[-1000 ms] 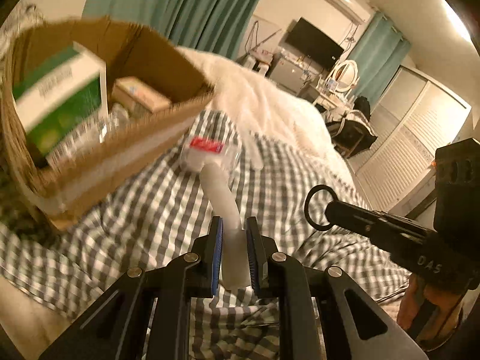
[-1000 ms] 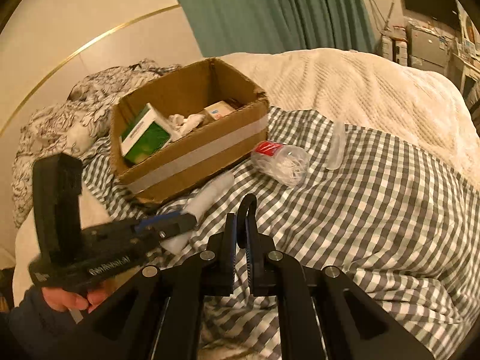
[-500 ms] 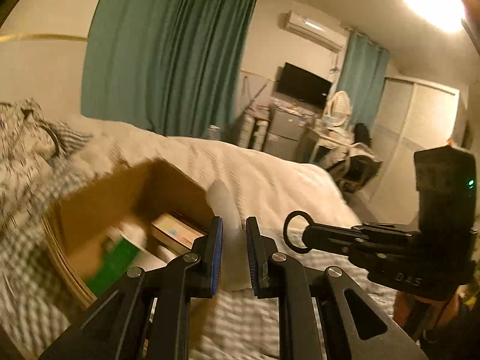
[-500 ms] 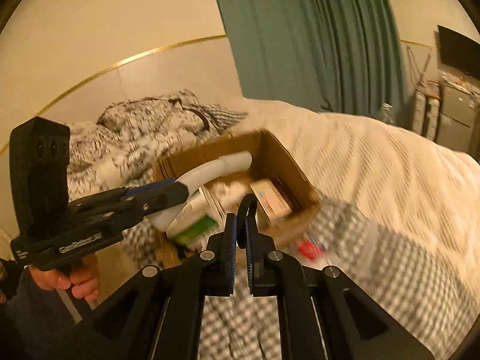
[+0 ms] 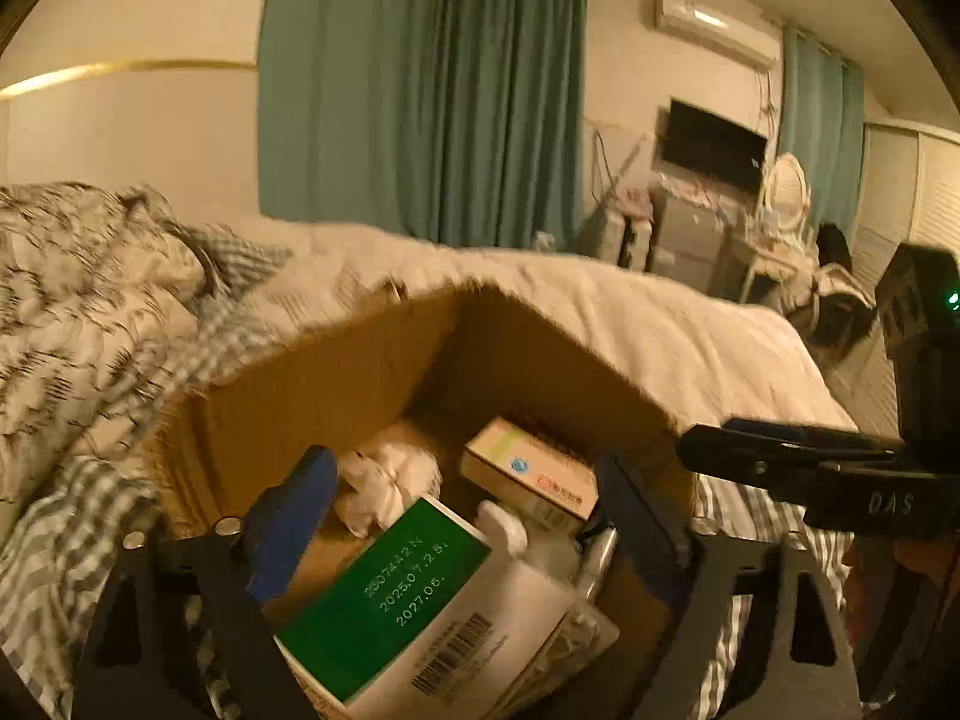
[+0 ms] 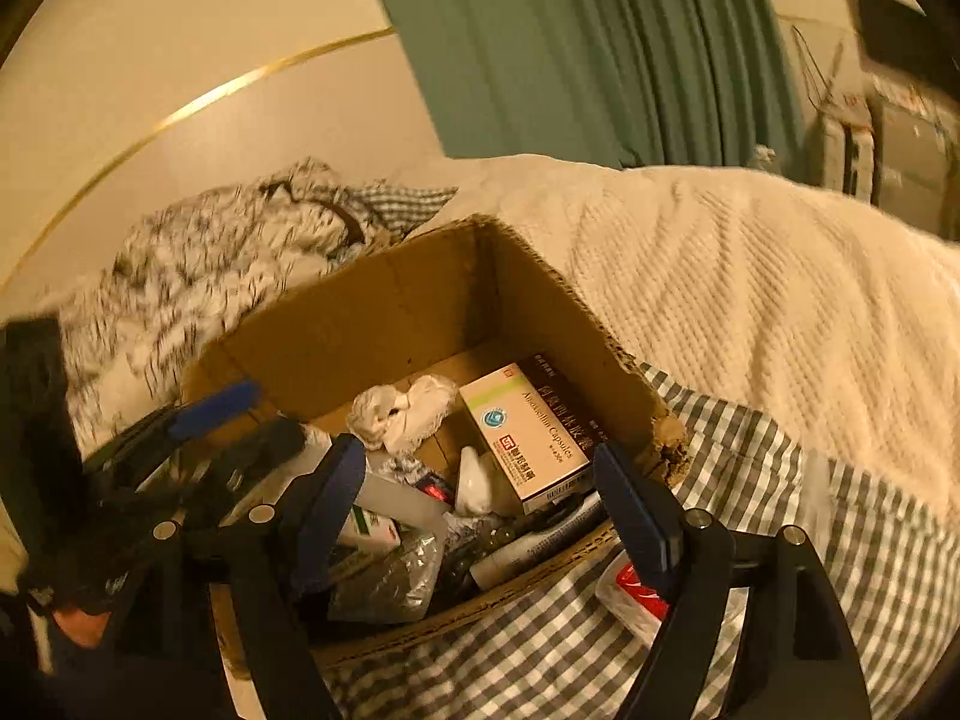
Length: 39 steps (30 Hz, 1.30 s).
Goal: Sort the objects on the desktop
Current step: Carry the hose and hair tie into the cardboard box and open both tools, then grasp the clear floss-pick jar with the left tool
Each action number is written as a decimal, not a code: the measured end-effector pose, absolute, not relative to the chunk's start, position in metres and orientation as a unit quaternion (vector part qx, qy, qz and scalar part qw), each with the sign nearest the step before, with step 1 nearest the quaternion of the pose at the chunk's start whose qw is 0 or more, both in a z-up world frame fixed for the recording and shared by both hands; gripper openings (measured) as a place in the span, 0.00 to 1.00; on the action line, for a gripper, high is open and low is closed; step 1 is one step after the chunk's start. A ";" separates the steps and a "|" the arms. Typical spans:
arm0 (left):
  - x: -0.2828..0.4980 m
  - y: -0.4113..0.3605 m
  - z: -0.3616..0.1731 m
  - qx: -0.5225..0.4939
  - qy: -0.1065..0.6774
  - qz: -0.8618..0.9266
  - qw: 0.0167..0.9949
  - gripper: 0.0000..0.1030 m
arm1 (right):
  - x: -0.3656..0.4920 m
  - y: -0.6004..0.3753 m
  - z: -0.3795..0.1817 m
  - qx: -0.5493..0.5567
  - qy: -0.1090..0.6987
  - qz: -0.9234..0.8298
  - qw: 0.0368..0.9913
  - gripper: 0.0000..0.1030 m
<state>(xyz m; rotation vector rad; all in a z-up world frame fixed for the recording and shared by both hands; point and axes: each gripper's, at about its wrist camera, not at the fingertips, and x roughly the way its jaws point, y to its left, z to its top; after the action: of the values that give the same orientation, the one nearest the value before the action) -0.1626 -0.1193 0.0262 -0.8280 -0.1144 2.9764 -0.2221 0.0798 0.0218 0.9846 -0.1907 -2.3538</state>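
- Left wrist view: the left tool (image 5: 459, 516) hangs spread and empty over the cardboard box (image 5: 336, 384); the green-and-white carton (image 5: 414, 606) lies just below it.
- Right wrist view: the right tool (image 6: 480, 480) is spread above the same box, the capsule box (image 6: 528, 432) between its fingers. The red-capped container (image 6: 630, 600), outside on the bed beneath its right finger, could get knocked if the tool drops carelessly.

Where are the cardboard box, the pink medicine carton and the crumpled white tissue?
cardboard box (image 6: 384, 324): right wrist view, inner face of the far wall.
pink medicine carton (image 6: 525, 438): right wrist view, middle of its printed top face.
crumpled white tissue (image 5: 384, 480): left wrist view, centre of the wad.
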 end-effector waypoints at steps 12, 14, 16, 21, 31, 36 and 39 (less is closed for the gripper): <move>-0.095 -0.075 0.033 -0.319 -0.086 0.942 0.054 1.00 | -0.137 0.172 0.066 0.366 -0.042 -0.905 0.213 0.77; -0.081 -0.058 0.027 -0.325 -0.077 0.941 0.059 1.00 | -0.125 0.188 0.066 0.363 -0.030 -0.909 0.202 0.79; -0.067 -0.038 0.019 -0.330 -0.075 0.939 0.056 1.00 | -0.114 0.204 0.063 0.356 -0.020 -0.915 0.190 0.82; -0.060 0.017 -0.013 -0.358 -0.050 0.929 0.082 1.00 | -0.113 0.238 0.031 0.358 -0.039 -0.915 0.184 0.83; -0.140 0.083 -0.078 -0.384 0.014 0.920 0.078 1.00 | -0.141 0.292 -0.042 0.410 0.009 -0.899 0.154 0.83; -0.192 0.069 -0.111 -0.425 -0.061 0.901 0.055 1.00 | -0.165 0.309 -0.071 0.447 -0.019 -0.879 0.165 0.83; -0.206 0.061 -0.120 -0.417 -0.094 0.901 0.078 1.00 | -0.173 0.310 -0.070 0.445 -0.044 -0.878 0.172 0.83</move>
<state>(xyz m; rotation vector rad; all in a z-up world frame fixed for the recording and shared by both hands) -0.2065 0.0613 -0.1203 -1.2488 -0.2825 2.6970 -0.1729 0.3101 -0.0704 1.2620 -0.1236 -2.4923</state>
